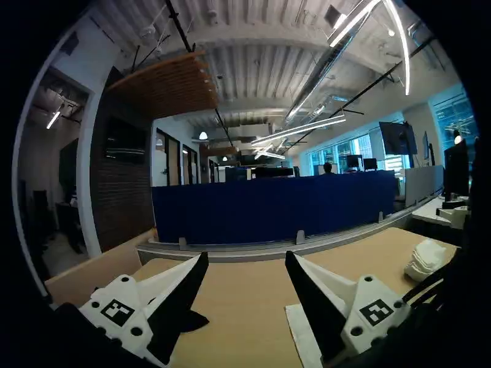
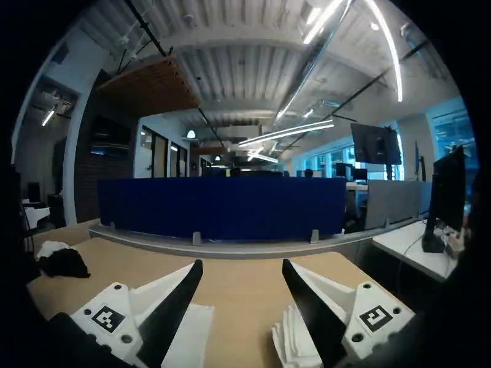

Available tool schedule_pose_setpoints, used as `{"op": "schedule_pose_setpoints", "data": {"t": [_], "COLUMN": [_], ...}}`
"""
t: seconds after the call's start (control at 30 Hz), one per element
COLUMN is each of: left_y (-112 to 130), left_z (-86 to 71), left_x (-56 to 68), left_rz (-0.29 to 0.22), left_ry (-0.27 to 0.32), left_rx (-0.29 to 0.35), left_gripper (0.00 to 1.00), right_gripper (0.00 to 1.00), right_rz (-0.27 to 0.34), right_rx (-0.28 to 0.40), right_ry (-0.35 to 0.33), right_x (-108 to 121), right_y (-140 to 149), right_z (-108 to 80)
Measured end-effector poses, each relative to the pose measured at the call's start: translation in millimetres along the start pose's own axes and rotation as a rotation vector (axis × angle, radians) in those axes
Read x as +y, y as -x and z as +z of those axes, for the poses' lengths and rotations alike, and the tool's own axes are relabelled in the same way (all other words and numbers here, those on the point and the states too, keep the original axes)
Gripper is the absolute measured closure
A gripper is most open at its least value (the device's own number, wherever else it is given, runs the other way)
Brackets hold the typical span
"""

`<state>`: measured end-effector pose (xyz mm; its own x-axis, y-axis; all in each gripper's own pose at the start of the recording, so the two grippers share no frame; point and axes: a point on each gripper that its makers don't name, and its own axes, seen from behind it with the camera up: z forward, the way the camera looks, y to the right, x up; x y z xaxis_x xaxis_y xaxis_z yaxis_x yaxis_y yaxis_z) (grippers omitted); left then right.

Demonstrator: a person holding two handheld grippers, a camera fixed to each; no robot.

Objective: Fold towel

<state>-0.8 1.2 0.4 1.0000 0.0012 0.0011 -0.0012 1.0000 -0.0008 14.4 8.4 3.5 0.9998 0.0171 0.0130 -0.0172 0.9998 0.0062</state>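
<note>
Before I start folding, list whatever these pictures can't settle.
Left gripper view: the flat white towel runs under a finger of the left tongs and off the bottom edge; its extent is unclear.
Left gripper view: a dark item is mostly behind the other finger; unidentifiable.
Right gripper view: the folded towel stack is partly behind a finger of the right tongs; layer count unreadable.

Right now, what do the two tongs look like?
The left tongs and right tongs look alike. Each has two wedge-shaped fingers, white outside and black on the inner faces, tapering to points. Each finger carries a square black-and-white marker and small dark screw holes.
</note>
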Motion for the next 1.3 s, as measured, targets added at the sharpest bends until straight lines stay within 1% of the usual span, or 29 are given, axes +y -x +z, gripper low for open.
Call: {"op": "schedule_pose_setpoints", "data": {"t": [0.1, 0.2, 0.3, 0.4, 0.5, 0.6, 0.7, 0.8, 0.9, 1.0, 1.1, 1.3], "left_y": [9, 14, 20, 31, 44, 54, 65, 75, 86, 99, 115, 144], "left_z": [4.9, 9.0, 11.7, 11.5, 8.8, 4.7, 0.1, -3.3, -5.2, -9.0, -14.8, -23.8], "left_x": [14.1, 25.5, 38.8, 53.8, 65.0, 72.9, 79.5, 84.7, 87.5, 89.1, 90.5, 94.4], "left_rz": [0.015, 0.045, 0.07, 0.09, 0.109, 0.128, 0.147, 0.166, 0.185, 0.21, 0.234, 0.249], "left_ry": [0.012, 0.044, 0.097, 0.167, 0.235, 0.291, 0.331, 0.358, 0.371, 0.383, 0.394, 0.409], "left_rx": [-0.013, -0.033, -0.062, -0.113, -0.171, -0.219, -0.267, -0.305, -0.33, -0.364, -0.405, -0.453], "left_gripper": [0.07, 0.07, 0.07, 0.07, 0.07, 0.07, 0.07, 0.07, 0.07, 0.07, 0.07, 0.07], "right_gripper": [0.0, 0.0, 0.0, 0.0, 0.0, 0.0, 0.0, 0.0, 0.0, 0.0, 0.0, 0.0], "right_rz": [-0.002, -0.009, -0.039, -0.08, -0.126, -0.173, -0.216, -0.243, -0.261, -0.271, -0.269, -0.274], "right_rx": [-0.029, -0.08, -0.116, -0.167, -0.255, -0.336, -0.4, -0.44, -0.461, -0.477, -0.494, -0.524], "right_ry": [-0.024, -0.072, -0.139, -0.198, -0.243, -0.301, -0.35, -0.392, -0.417, -0.432, -0.446, -0.467], "right_x": [-1, -7, -19, -28, -34, -45, -56, -65, -71, -75, -79, -83], "right_y": [3, 7, 7, 12, 27, 44, 61, 74, 85, 98, 111, 139], "right_z": [2.8, 4.5, 2.9, -0.3, -4.4, -12.2, -20.5, -26.8, -30.7, -32.7, -33.3, -34.0]}}
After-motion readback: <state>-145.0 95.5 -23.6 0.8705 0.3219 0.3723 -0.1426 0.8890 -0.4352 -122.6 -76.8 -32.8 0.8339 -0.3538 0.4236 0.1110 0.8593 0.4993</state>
